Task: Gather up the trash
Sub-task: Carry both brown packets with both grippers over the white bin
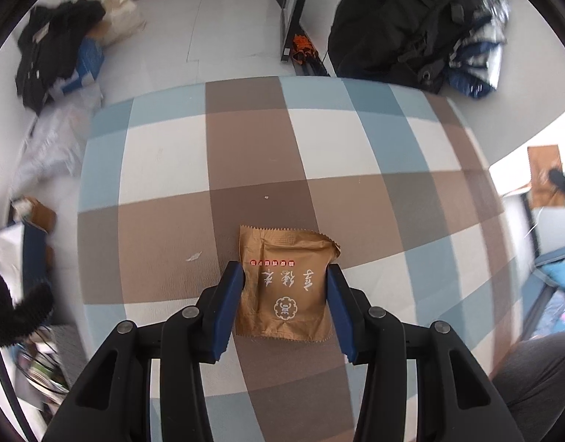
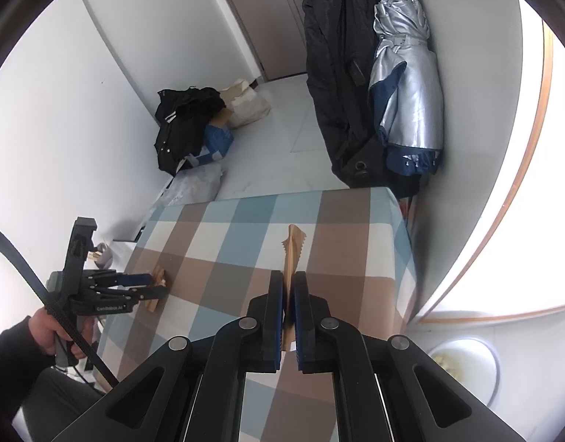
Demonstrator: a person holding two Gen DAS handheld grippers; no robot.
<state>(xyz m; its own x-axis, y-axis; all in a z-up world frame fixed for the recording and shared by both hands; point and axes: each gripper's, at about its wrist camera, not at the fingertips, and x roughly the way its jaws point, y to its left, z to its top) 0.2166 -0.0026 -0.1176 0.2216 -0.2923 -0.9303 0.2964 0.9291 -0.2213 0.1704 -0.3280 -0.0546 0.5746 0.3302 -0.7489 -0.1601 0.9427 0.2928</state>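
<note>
Gripping one crinkled brown foil snack wrapper (image 1: 282,283) in the left gripper (image 1: 285,294); clenching another, seemingly identical (image 2: 290,258), in the right gripper (image 2: 289,302). Next: carrying both binward.

Gold snack wrapper (image 1: 282,287): white Chinese characters, seen upside down, not legible; a round white emblem; a row of small red marks, unreadable. Left gripper (image 2: 160,287): white "CenRobot.AI" on its black body.
</note>
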